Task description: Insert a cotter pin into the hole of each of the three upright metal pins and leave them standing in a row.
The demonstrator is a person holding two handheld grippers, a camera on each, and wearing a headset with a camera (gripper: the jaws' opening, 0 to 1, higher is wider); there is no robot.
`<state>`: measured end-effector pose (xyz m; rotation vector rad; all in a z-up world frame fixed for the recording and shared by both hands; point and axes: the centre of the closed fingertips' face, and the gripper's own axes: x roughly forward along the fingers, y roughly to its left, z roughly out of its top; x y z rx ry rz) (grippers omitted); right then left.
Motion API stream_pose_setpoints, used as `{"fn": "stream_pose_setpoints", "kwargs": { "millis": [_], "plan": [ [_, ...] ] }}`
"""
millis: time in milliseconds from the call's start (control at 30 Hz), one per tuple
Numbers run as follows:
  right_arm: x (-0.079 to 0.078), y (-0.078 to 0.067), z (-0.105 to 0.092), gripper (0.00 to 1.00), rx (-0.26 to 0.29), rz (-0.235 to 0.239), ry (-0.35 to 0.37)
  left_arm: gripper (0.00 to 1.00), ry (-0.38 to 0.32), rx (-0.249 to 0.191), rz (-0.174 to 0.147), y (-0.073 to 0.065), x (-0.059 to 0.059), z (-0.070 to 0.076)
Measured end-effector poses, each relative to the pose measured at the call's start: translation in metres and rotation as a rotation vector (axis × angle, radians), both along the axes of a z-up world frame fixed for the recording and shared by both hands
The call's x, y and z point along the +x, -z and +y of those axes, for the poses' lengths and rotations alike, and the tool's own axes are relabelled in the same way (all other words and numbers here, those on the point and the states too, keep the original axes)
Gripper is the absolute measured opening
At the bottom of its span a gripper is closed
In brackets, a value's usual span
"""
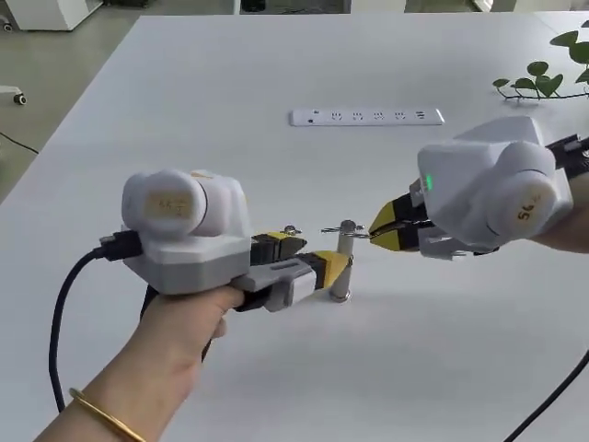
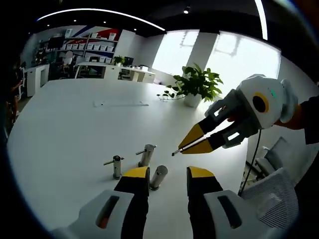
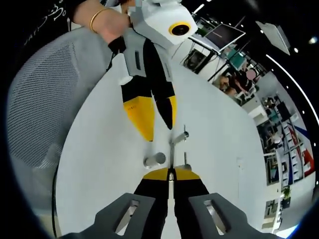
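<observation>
Three upright metal pins stand close together on the white table. Two of them (image 2: 117, 167) (image 2: 146, 154) carry a cotter pin through the top. The third, bare metal pin (image 1: 344, 262) (image 2: 158, 177) (image 3: 154, 160) stands at the tips of my left gripper (image 1: 308, 253) (image 2: 168, 177), whose jaws are open and apart from it. My right gripper (image 1: 382, 230) (image 3: 171, 174) is shut on a thin cotter pin (image 1: 336, 230) (image 2: 175, 152) (image 3: 171, 154). That cotter pin lies level, its free end right at the top of the bare pin.
A white power strip (image 1: 368, 117) lies at the back of the table (image 1: 184, 110). A leafy plant (image 1: 552, 78) (image 2: 197, 87) stands at the far right edge. A black cable (image 1: 60, 304) trails from the left gripper. A mesh chair (image 2: 274, 199) is beside the table.
</observation>
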<state>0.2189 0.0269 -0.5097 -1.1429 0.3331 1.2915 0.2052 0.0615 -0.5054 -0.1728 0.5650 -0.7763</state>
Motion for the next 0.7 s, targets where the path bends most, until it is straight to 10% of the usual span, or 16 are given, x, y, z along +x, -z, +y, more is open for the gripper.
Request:
{"fn": "stream_pose_setpoints", "kwargs": {
  "millis": [700],
  "plan": [
    [-0.022, -0.005, 0.017, 0.0, 0.031, 0.002, -0.042, 0.05, -0.002, -0.105, 0.024, -0.009, -0.005, -0.013]
  ]
}}
